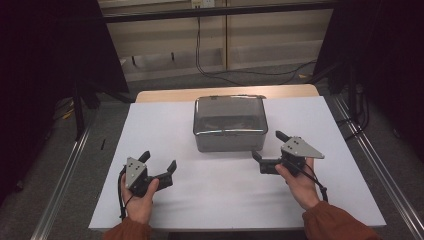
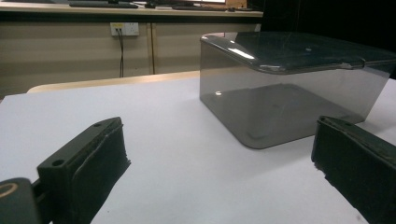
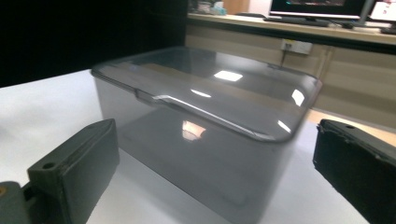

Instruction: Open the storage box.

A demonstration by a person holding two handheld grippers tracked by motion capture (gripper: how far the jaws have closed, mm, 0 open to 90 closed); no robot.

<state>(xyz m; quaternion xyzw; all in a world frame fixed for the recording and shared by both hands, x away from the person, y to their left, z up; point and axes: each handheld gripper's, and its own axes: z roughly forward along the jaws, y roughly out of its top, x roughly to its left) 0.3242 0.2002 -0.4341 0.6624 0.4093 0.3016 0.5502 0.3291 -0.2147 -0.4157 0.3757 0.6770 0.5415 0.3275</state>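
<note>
A grey see-through box with its lid on sits toward the far middle of the white surface. The left gripper is held low over the surface, near the person's edge and well apart from the box, its jaws spread wide with nothing between them. The right gripper is held just beside the box's near right corner, its jaws also wide and holding nothing. From the right gripper view the box stands close ahead between the jaws.
</note>
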